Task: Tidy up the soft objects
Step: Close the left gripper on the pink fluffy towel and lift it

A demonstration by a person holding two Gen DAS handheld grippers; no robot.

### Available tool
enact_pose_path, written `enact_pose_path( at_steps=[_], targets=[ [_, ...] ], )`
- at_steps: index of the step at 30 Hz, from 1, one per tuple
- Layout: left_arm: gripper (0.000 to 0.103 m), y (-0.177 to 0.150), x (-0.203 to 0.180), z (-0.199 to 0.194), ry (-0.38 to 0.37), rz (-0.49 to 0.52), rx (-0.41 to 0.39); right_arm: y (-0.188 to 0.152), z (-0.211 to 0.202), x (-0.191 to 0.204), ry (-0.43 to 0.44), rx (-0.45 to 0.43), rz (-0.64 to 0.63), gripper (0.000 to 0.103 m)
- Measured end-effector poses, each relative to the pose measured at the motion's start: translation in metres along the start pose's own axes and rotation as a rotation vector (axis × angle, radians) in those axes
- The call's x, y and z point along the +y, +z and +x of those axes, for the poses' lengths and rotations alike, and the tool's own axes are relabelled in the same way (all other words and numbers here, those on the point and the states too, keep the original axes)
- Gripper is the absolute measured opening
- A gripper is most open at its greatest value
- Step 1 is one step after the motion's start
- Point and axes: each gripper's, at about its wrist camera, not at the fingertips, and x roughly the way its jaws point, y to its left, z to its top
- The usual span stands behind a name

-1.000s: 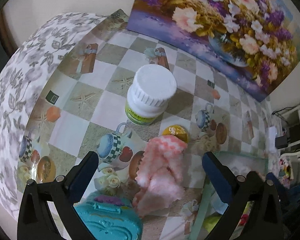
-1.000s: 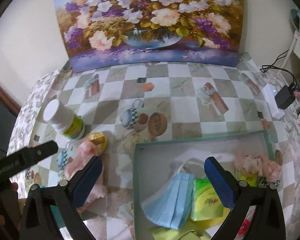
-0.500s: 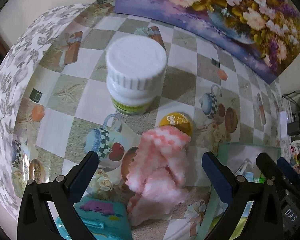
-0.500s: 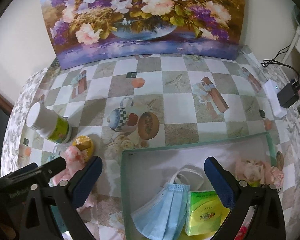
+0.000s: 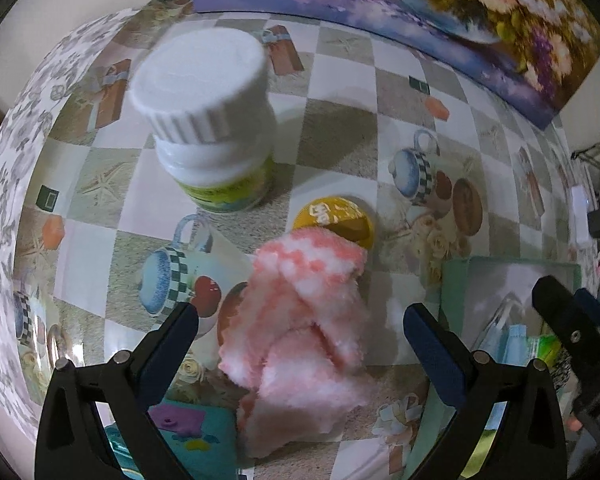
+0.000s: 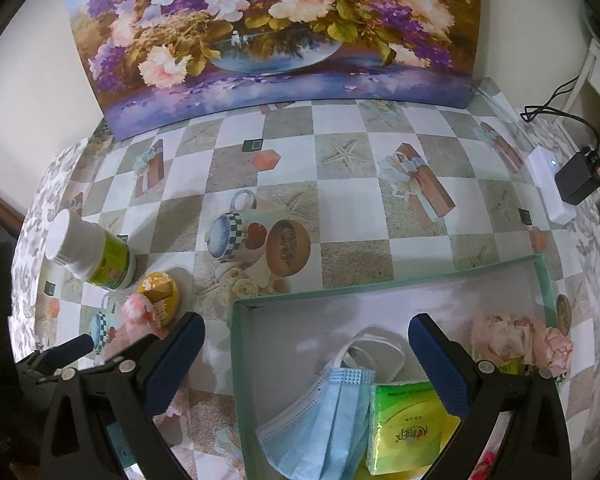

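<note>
Hovering with its blue-padded jaws spread wide, the left hand-held gripper [image 5: 300, 320] frames a fluffy pink-and-white folded cloth [image 5: 304, 332] that lies loose on the surface [image 5: 340, 136], a checked oilcloth printed with cups and starfish; neither pad touches the cloth. Just beyond the cloth, touching its far edge, sits a small round yellow tin [image 5: 334, 220], and farther out to the left stands a white plastic bottle with a ribbed cap and a green label [image 5: 210, 128]. A teal plastic case with a purple patch [image 5: 188, 432] lies near the camera under the left finger. The right hand-held gripper [image 6: 306, 354] is likewise released, holding nothing, poised over the left part of a shallow green-rimmed box [image 6: 380, 286] resting on the surface to the right of the cloth. Inside the box lie a light blue pleated face mask with white loops [image 6: 324, 412], a yellow-green tissue packet [image 6: 404, 428] just beside it, and a crumpled pale pink fabric flower [image 6: 516, 340] near the right wall. A large floral painting [image 6: 276, 36] leans upright at the far edge of the surface.
</note>
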Motion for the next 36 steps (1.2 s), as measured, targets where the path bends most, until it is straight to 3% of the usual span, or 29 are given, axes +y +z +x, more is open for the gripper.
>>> enact_pose_path(
  at_steps=[6,10,17,28,36],
  targets=[
    [0.095,-0.002,-0.014,0.013,0.029,0.043,0.028,-0.001,0.001,0.0,0.0,0.003,-0.003,0.103],
    [0.066,-0.008,-0.02,0.023,0.028,0.059,0.055,-0.001,0.002,0.002,0.0,0.007,-0.007,0.103],
    [0.043,-0.011,-0.016,0.024,0.003,0.042,0.05,-0.002,0.003,0.002,0.0,0.009,-0.009,0.103],
    [0.029,-0.003,0.015,-0.004,-0.074,-0.053,-0.011,-0.004,0.007,0.012,0.056,0.019,-0.018,0.103],
    [0.027,0.0,0.034,-0.033,-0.119,-0.106,-0.077,-0.005,0.006,0.025,0.075,0.003,-0.044,0.103]
  ],
)
